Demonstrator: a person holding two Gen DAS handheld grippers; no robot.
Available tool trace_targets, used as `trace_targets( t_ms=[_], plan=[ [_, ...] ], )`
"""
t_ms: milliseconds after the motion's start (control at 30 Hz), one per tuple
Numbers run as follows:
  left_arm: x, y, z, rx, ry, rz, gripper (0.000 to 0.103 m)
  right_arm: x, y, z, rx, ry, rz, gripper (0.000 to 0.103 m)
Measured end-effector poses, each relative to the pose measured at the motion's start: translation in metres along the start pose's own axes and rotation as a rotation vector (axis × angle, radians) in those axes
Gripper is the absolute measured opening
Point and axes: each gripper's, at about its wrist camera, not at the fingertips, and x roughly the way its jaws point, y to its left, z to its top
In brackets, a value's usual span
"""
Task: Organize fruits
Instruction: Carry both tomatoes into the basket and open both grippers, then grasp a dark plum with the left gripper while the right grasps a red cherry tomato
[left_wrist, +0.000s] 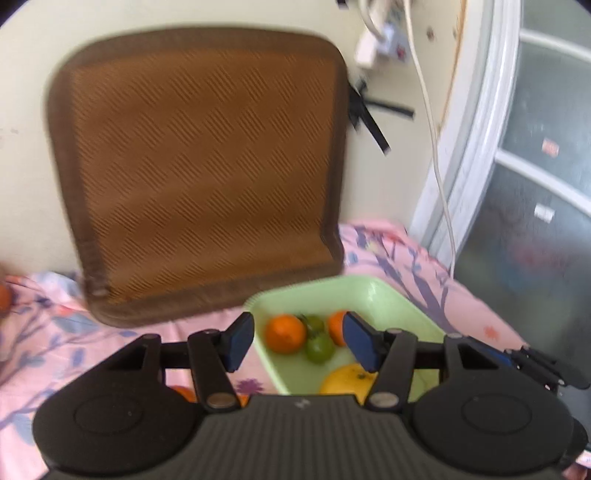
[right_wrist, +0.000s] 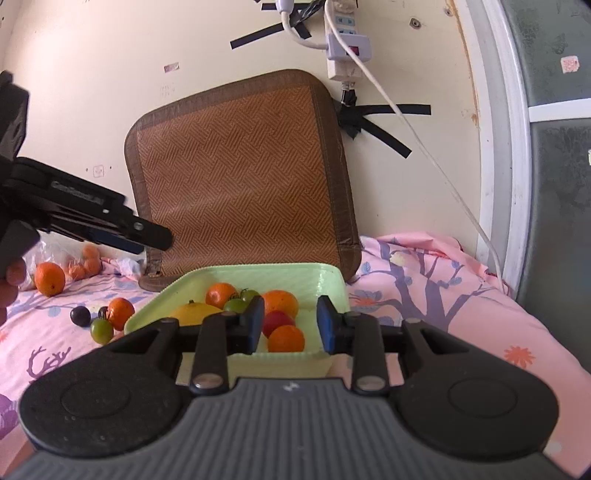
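Soft, bright daylight fills both views, with no harsh shadows or glare. The left wrist view is motion-blurred throughout; the right is sharp. Fisheye distortion bends the edges.

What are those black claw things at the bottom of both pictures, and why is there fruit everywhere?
They are grippers, two-finger tongs a person holds, one per hand. Each carries a camera looking along its fingers. One picture comes from the left gripper, the other from the right gripper, where the left one shows from the side. Both are empty, above a green tray on a pink sheet. In the tray lie oranges, green tomatoes and a yellow fruit. More fruit waits on the sheet.
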Motion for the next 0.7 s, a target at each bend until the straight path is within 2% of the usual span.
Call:
trace_targets(
  t_ms=[67,167,267,400,500,533,567,600,633,700],
  plan=[
    [-0.026,0.023,0.0,-0.023,-0.032,0.038,0.054,-0.008,0.001,0.004,0.023,-0.022,0.026,0.034],
    [-0.053,0.058,-0.009,-0.041,-0.039,0.122,0.054,-0.017,0.011,0.009,0.052,-0.019,0.107,0.034],
    [-0.061,0.09,-0.026,-0.076,0.002,0.184,0.055,-0.017,0.034,0.007,0.068,0.048,0.215,0.034],
    [-0.049,0.115,-0.049,-0.115,0.06,0.19,0.058,0.0,0.073,-0.007,0.071,0.187,0.32,0.034],
    [-0.031,0.119,-0.055,-0.101,0.071,0.198,0.06,0.014,0.1,-0.014,0.011,0.248,0.322,0.035],
    [-0.025,0.119,-0.057,-0.094,0.077,0.195,0.06,0.019,0.107,-0.015,-0.001,0.261,0.325,0.039],
    [-0.019,0.119,-0.057,-0.087,0.084,0.195,0.06,0.023,0.112,-0.016,-0.011,0.268,0.32,0.052],
    [-0.015,0.119,-0.061,-0.078,0.089,0.199,0.059,0.029,0.117,-0.017,-0.023,0.277,0.312,0.055],
    [-0.01,0.119,-0.063,-0.069,0.094,0.2,0.058,0.033,0.12,-0.018,-0.037,0.287,0.306,0.055],
    [-0.002,0.119,-0.066,-0.059,0.109,0.195,0.051,0.044,0.126,-0.02,-0.06,0.313,0.287,0.055]
  ],
)
